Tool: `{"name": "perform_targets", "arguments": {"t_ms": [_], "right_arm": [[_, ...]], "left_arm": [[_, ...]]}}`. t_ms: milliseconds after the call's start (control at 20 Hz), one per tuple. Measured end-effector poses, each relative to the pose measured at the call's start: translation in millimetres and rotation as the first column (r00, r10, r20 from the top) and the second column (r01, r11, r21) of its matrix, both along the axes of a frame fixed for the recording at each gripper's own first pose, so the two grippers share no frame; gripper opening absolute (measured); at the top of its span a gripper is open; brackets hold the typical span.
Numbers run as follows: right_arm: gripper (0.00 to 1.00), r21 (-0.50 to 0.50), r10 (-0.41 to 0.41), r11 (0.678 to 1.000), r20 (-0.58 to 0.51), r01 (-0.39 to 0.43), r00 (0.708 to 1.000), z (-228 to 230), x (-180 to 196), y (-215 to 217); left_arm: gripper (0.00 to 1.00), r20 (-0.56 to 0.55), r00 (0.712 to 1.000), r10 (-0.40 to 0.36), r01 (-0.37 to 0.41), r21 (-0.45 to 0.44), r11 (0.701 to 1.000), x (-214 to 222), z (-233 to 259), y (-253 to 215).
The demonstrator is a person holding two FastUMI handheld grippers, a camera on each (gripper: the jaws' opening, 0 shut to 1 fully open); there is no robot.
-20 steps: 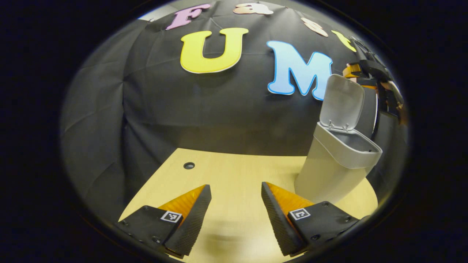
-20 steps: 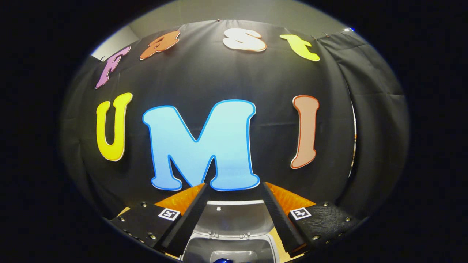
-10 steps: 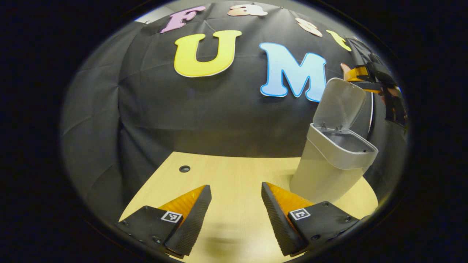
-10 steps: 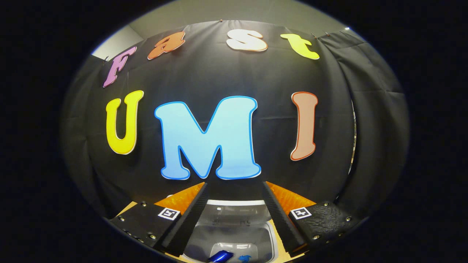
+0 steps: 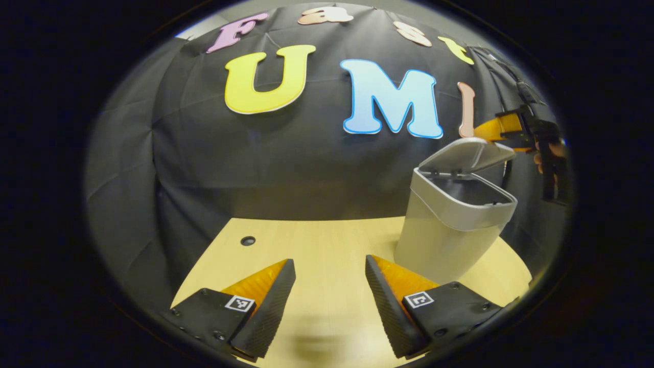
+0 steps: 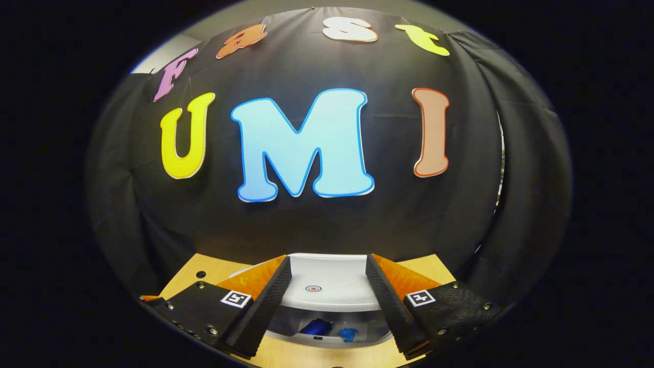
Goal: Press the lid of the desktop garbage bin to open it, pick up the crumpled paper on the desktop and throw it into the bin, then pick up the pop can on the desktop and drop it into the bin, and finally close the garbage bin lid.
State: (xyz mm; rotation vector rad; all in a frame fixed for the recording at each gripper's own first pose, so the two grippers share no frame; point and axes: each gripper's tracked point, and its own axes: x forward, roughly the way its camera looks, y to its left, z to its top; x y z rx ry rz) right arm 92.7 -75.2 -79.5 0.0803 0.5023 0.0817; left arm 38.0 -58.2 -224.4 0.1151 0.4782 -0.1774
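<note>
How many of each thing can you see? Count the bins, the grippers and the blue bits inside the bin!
bin: 1
grippers: 2, the left gripper and the right gripper
blue bits inside the bin: 2
Total: 5

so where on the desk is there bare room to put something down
The wooden desk lies bare from the small round hole across to the bin, and forward to the left gripper fingers. It is crowded on the bin's side, where the right gripper sits at the half-lowered lid.
</note>
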Motion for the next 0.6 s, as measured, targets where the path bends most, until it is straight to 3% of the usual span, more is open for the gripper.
{"name": "perform_targets", "arguments": {"t_ms": [150,250,400,450,600], "right_arm": [[0.94,0.007,0.004,1.000,-0.049,-0.004,0.999,-21,-13,3],[0.94,0.004,0.010,1.000,-0.075,-0.010,0.997,-33,-19,5],[0.94,-0.022,0.028,0.999,-0.118,-0.031,0.993,-53,-28,7],[0.94,-0.028,0.031,0.999,-0.123,-0.034,0.992,-57,-31,8],[0.95,-0.040,0.030,0.999,-0.115,-0.035,0.993,-57,-32,8]], "left_arm": [[0.87,-0.003,1.000,0.002,-0.002,0.000,1.000,-1,0,2],[0.94,-0.004,1.000,0.003,-0.003,-0.002,1.000,-2,-1,2],[0.87,-0.006,1.000,0.003,-0.003,-0.001,1.000,-3,-3,1],[0.91,-0.007,1.000,0.003,-0.003,-0.003,1.000,-3,-3,0],[0.87,-0.010,1.000,0.002,-0.002,-0.008,1.000,-2,-4,-2]]}}
